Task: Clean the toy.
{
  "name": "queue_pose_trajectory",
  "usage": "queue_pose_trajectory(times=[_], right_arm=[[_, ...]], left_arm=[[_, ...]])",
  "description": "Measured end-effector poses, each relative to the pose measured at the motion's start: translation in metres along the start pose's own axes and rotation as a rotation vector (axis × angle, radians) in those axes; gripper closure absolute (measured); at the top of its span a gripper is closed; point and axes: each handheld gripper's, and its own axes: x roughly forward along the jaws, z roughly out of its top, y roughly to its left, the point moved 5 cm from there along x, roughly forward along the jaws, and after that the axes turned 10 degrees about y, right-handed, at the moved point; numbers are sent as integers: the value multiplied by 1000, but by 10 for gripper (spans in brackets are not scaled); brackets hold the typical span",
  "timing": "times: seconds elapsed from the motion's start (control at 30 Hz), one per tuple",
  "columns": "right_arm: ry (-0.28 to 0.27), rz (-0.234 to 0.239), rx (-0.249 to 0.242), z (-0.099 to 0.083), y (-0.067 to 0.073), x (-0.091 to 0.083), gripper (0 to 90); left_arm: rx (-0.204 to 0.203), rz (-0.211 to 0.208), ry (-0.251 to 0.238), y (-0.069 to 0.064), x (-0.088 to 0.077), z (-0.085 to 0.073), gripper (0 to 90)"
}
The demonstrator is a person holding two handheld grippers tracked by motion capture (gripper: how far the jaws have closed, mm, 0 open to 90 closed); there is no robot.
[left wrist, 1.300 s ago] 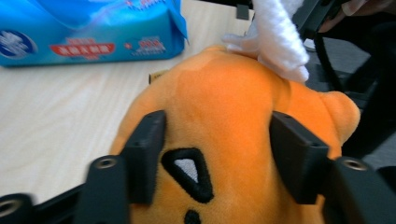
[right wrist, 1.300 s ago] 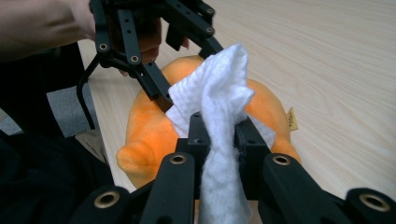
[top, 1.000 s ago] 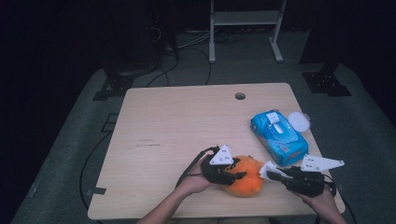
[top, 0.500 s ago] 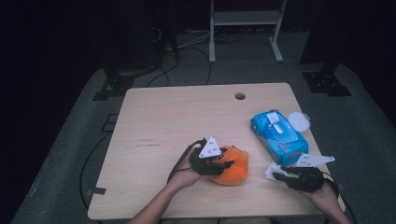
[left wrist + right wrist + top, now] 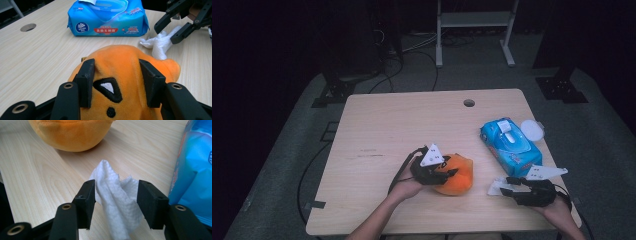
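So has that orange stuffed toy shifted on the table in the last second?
Yes. In the high view the orange stuffed toy, clamped in the left hand-held gripper, has slid leftward, away from the blue wipes pack, which stayed put.

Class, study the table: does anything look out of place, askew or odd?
A crumpled white wipe lies loose on the table between the right gripper's jaws, which have just been opening. The blue wipe pack lies askew to the table edge.

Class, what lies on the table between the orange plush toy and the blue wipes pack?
A crumpled white wipe, seen in the left gripper view, between the orange plush toy and blue wipes pack.
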Motion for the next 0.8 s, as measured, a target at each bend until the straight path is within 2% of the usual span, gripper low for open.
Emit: queue_pose_trajectory(times=[0.27, 0.53, 0.6, 0.67, 0.8], right_arm=[[-38, 4, 5, 4, 1, -2, 423], [-63, 5, -7, 8, 5, -4, 416], [-83, 8, -16, 11, 9, -7, 407], [-96, 9, -18, 12, 10, -9, 407], [-127, 2, -20, 16, 12, -14, 406]], left_arm=[[3, -1, 8, 5, 0, -2, 527], [-33, -28, 4, 7, 3, -7, 553], [-52, -31, -12, 8, 2, -8, 593], [-73, -24, -27, 12, 1, -7, 601], [-76, 7, -31, 20, 1, -4, 604]])
